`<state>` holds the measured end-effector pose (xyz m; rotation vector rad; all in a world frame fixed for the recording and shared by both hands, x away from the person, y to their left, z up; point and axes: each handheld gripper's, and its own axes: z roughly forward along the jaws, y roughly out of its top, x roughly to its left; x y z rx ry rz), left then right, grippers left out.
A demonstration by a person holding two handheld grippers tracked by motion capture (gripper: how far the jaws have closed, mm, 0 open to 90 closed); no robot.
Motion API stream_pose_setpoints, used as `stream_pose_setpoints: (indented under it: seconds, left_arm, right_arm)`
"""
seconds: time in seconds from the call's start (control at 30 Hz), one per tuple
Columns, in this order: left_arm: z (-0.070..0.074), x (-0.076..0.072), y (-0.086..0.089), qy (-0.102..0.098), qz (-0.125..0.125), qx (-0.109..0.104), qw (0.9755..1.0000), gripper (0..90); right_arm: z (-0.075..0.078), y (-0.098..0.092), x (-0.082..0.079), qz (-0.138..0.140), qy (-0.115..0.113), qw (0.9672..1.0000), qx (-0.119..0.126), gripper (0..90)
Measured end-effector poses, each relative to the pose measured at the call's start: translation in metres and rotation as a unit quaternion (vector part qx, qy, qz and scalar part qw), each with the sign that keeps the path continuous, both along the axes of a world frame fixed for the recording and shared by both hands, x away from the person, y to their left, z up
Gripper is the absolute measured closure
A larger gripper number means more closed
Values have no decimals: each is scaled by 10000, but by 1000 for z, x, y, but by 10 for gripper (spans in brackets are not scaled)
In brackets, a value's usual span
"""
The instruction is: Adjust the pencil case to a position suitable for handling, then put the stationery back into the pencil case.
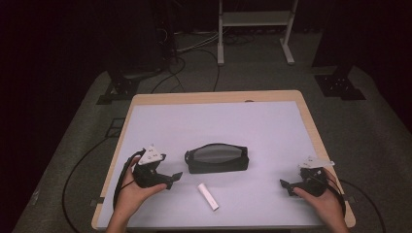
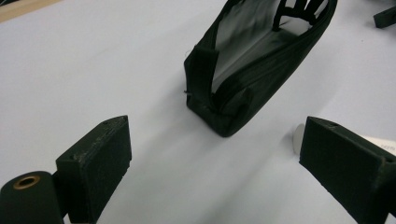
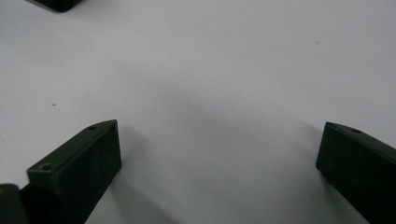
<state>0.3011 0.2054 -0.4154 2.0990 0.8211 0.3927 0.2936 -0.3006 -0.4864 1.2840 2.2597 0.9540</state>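
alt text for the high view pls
A person's hands hold the left tongs and right tongs open, low over a white table. Between them sit an open black pouch and, nearer the person, a small white tube.

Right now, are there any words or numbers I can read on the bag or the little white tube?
No text here can be read.
white tube: faint grey marks at its edge in the left gripper view, too small and blurred to read.
black pouch: no label or brand visible.
White table mat: no writing.
left gripper and right gripper: no readable markings.
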Motion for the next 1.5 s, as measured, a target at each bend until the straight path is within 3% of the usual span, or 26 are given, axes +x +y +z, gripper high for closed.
stream_pose_setpoints:
  seconds: [0.5,0.7,0.83,0.97,1.3,1.4,1.5]
  left_arm:
    - [-16,-20,25,71,433,25,9990,85]
    - [-25,-26,33,76,630,186,9978,85]
    - [-30,-27,37,79,782,237,9966,85]
    - [-39,-27,41,102,1015,438,9938,85]
    - [-53,-21,42,161,1250,634,9900,85]
    - [-58,-19,40,230,1309,791,9880,85]
    - [-60,-19,41,231,1348,704,9881,65]
  right_arm:
    - [0,0,0,-1,0,10000,0,0]
    - [0,0,0,-2,-1,10000,0,0]
    - [0,0,0,0,0,10000,-1,0]
    - [0,0,0,-1,0,10000,-1,0]
    - [0,0,0,-1,6,10000,-1,0]
    - [1,0,0,-15,5,10000,-5,0]
    - [2,0,-1,-29,58,10000,74,0]
